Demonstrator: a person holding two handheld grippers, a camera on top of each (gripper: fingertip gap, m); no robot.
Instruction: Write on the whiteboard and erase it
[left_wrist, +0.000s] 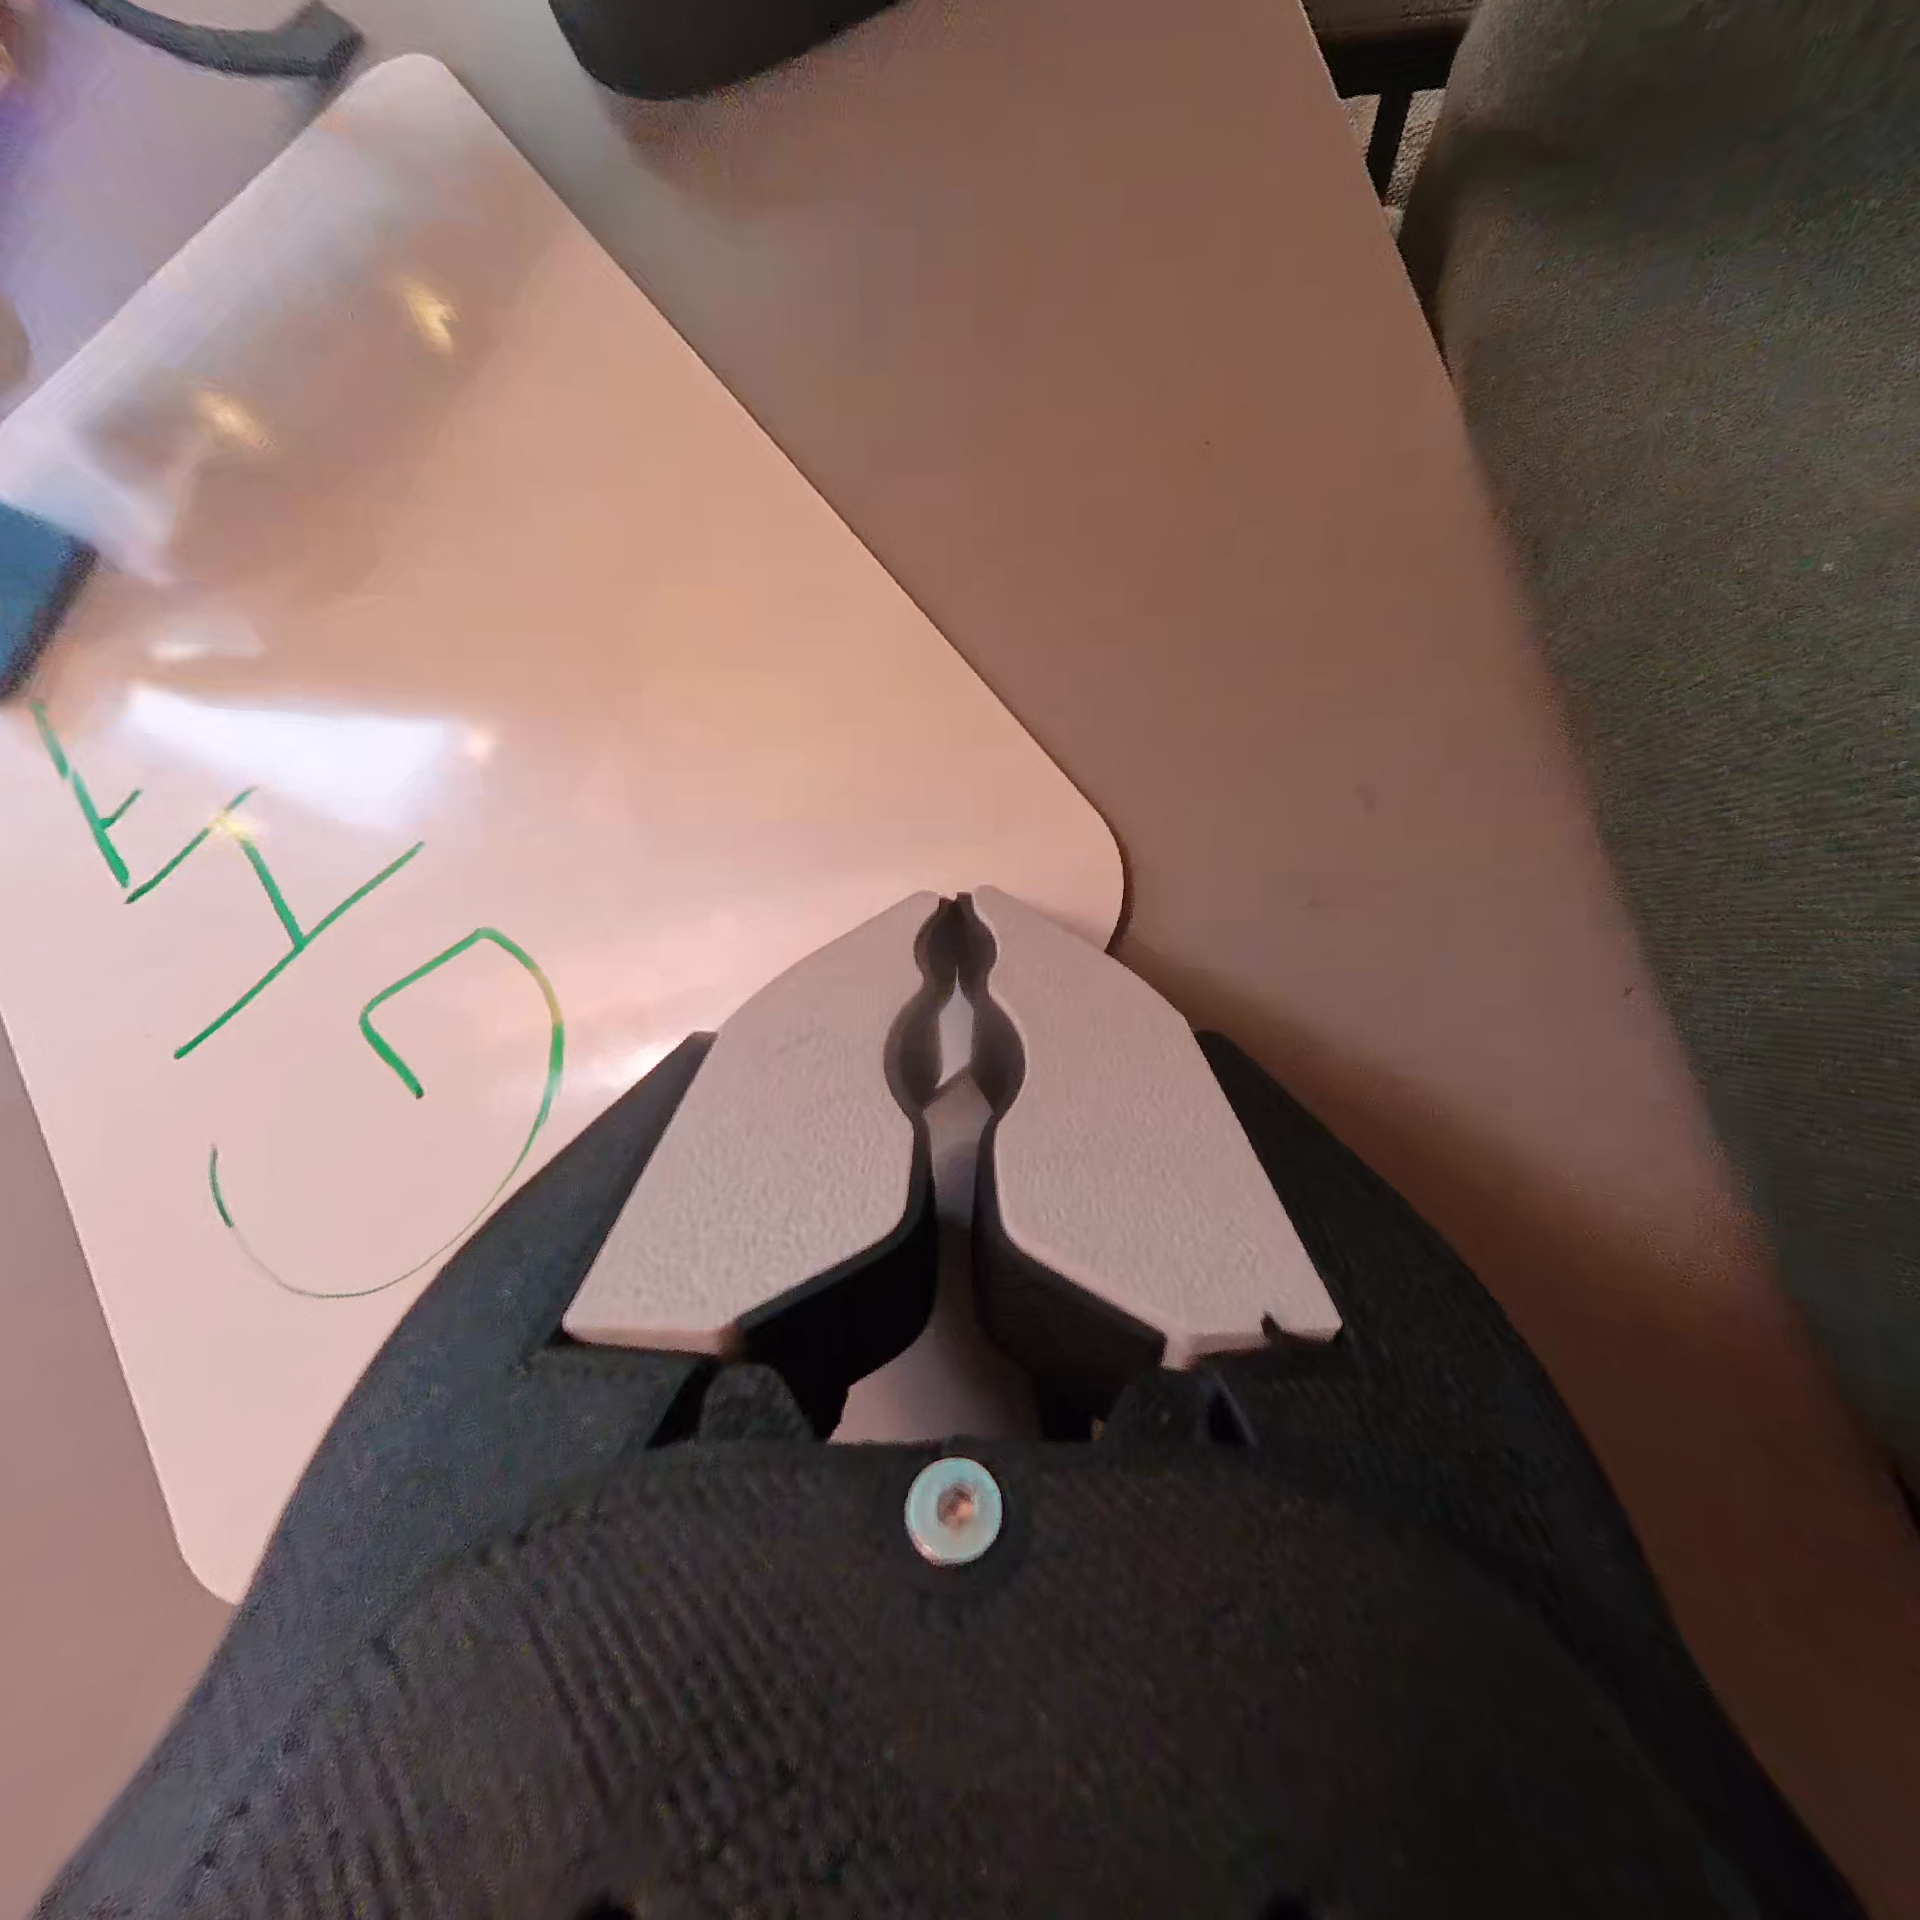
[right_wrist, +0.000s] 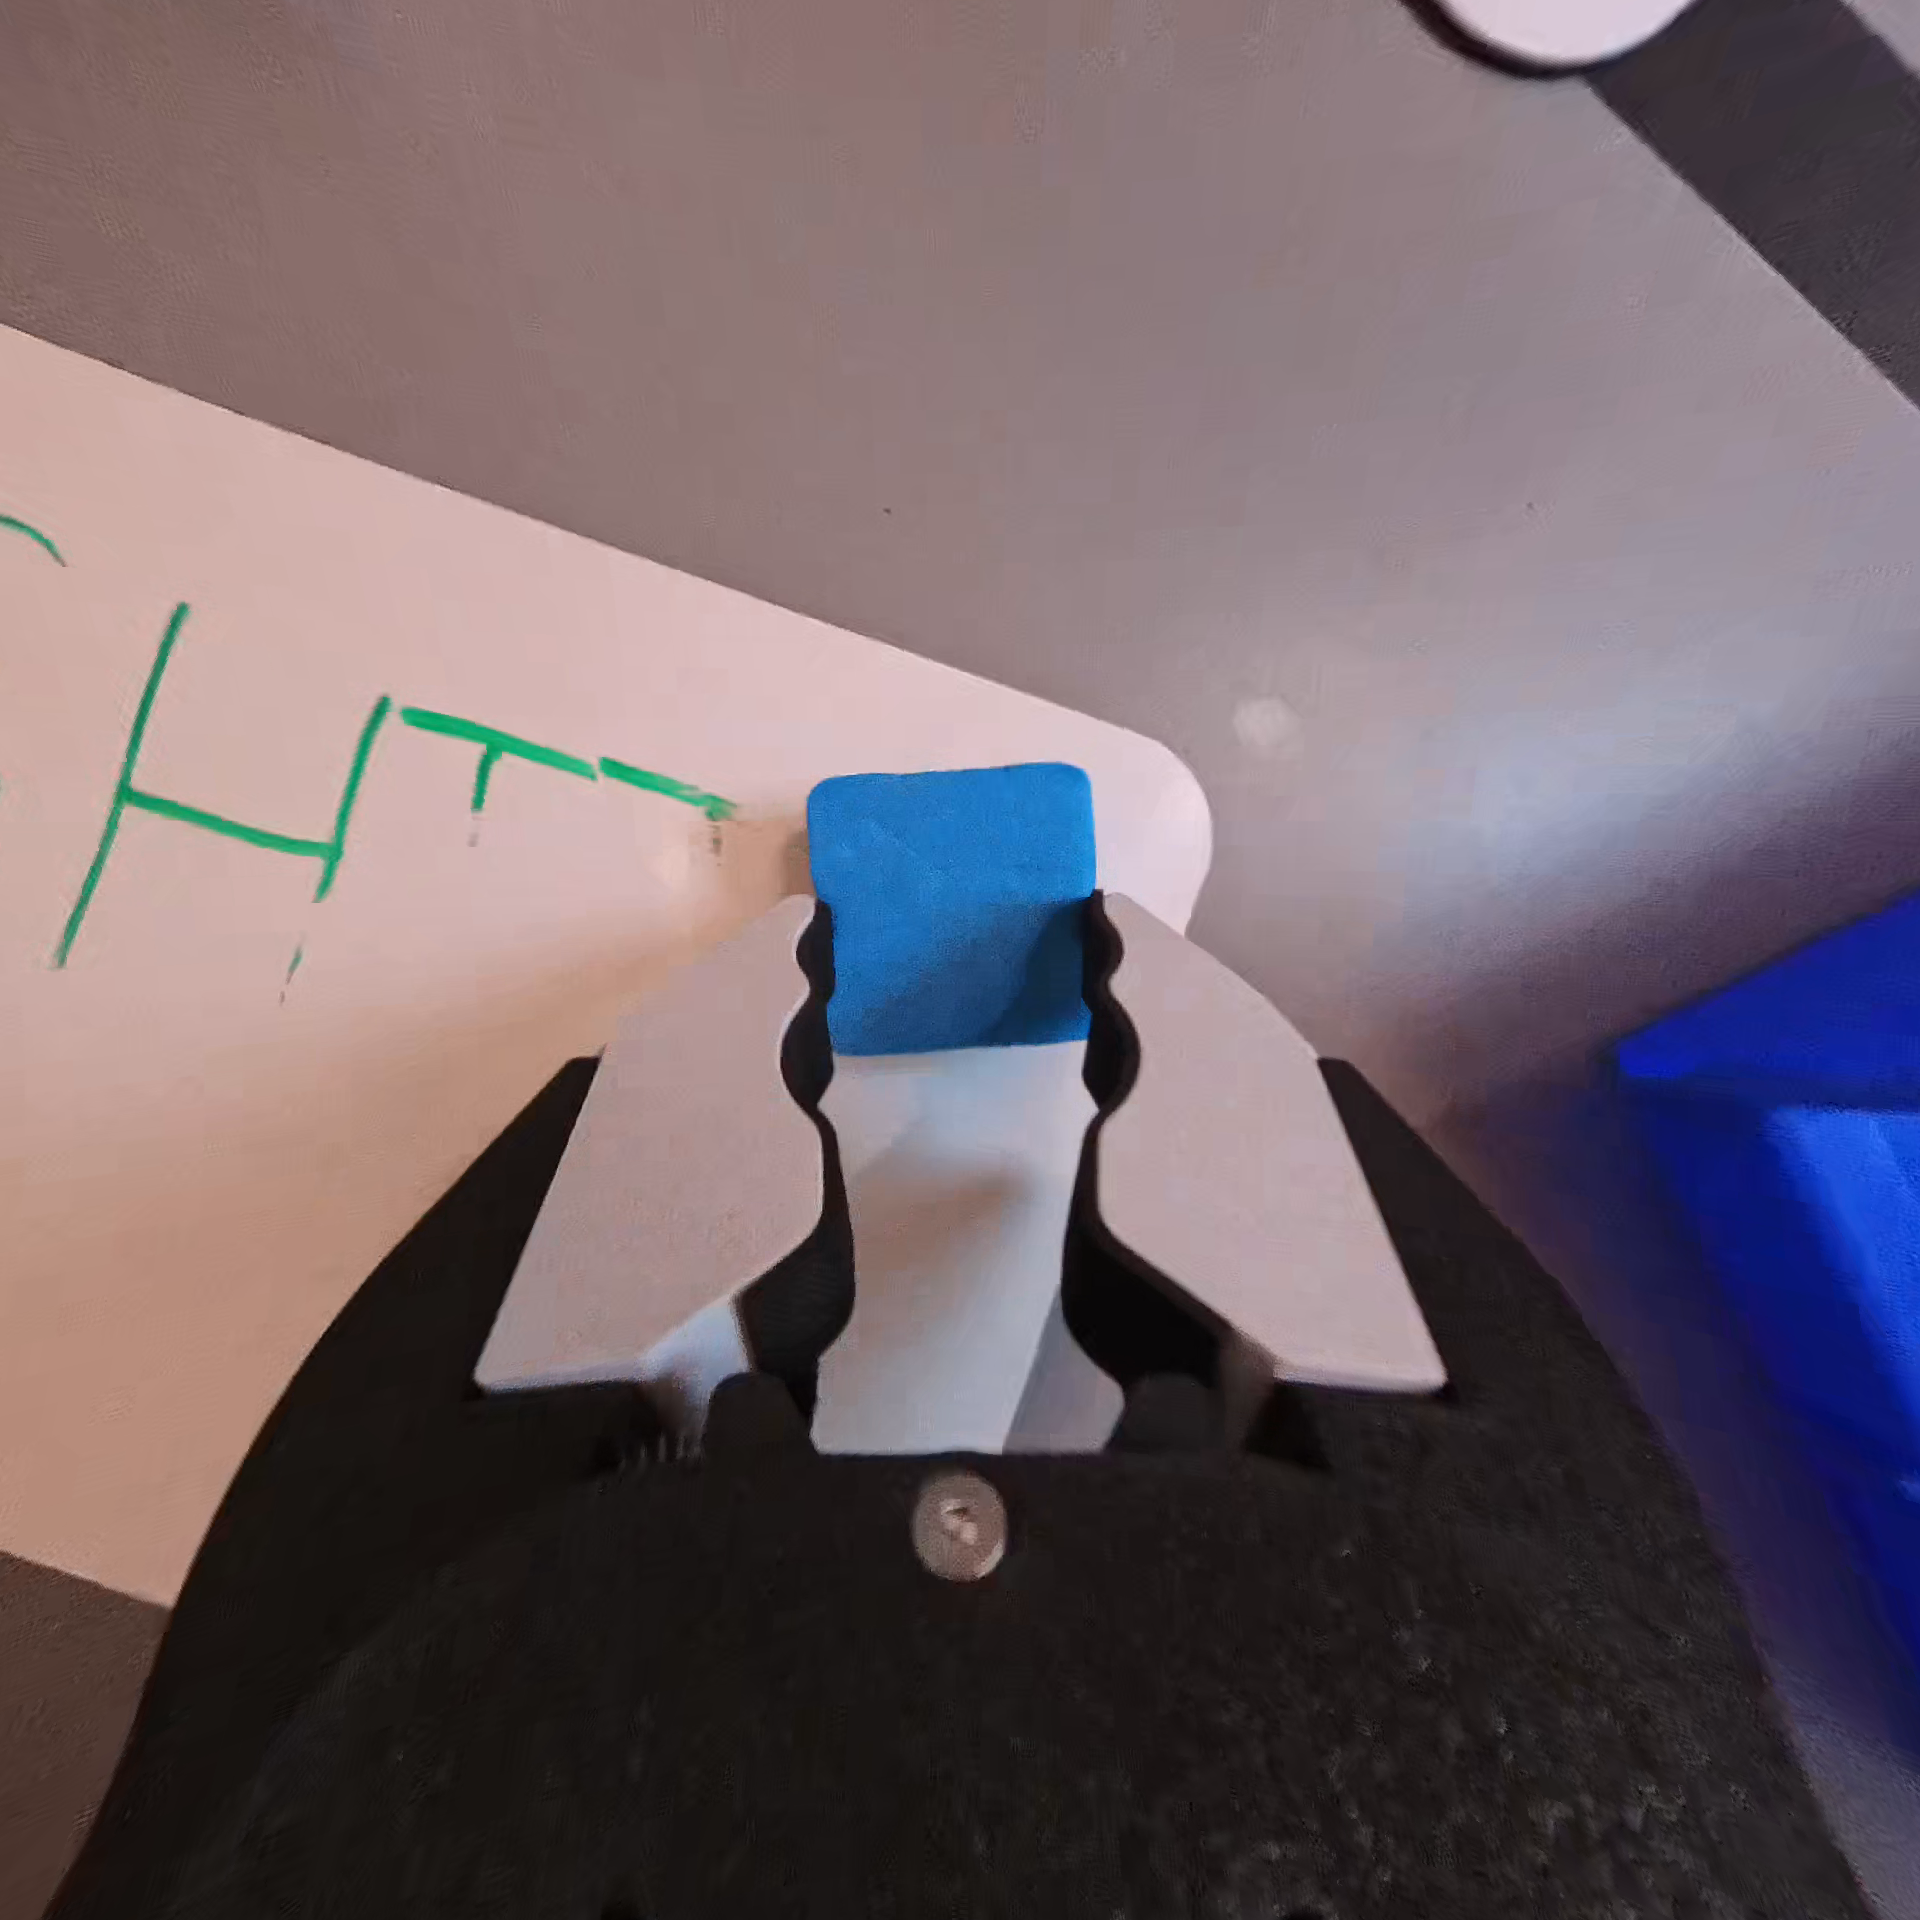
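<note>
A white whiteboard (left_wrist: 582, 623) with rounded corners lies flat on the table and carries green handwritten marks (left_wrist: 312, 987). My left gripper (left_wrist: 958, 906) is shut and empty, its tips over the board's near corner. In the right wrist view my right gripper (right_wrist: 956, 914) is shut on a blue eraser block (right_wrist: 951, 883) and holds it on the whiteboard (right_wrist: 312, 1091) near its corner, at the end of the green marks (right_wrist: 260, 810). The marks closest to the eraser are partly wiped away. A dark blue blurred shape (left_wrist: 31, 592) shows at the left edge of the left wrist view.
The beige table (left_wrist: 1195, 520) ends at the right, beside grey carpet (left_wrist: 1714, 623). A dark object (left_wrist: 717, 47) sits at the table's far end. In the right wrist view a bright blue box (right_wrist: 1808, 1195) stands right of the board, and a white round thing (right_wrist: 1548, 26) is at the top.
</note>
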